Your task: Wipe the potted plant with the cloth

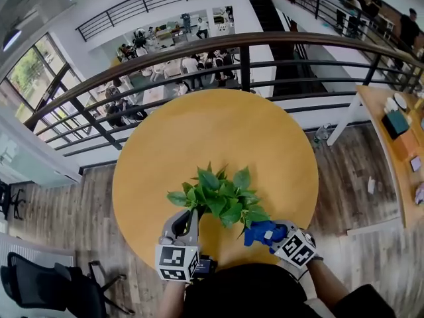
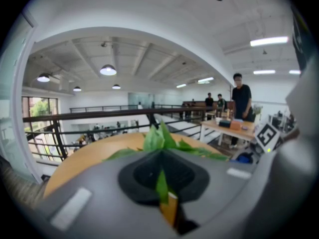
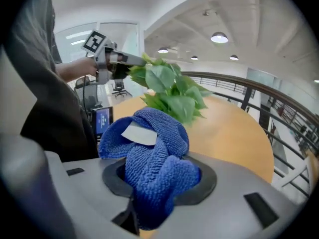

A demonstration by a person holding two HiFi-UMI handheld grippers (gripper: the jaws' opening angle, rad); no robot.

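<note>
Seemingly one plant (image 1: 222, 199), one cloth (image 1: 258, 233), two tongs (image 1: 193, 212) (image 1: 274, 234).

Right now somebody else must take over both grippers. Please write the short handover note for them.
Left gripper: shut on one leaf at the left side of the potted plant.
Right gripper: shut on the bunched blue cloth, just right of the foliage; contact with it is not clear.
The plant stands on the round table, near the person's edge.
Done: cloth picked up, leaf steadied.
Left: wipe the leaves. Which are already wiped cannot be told.
</note>
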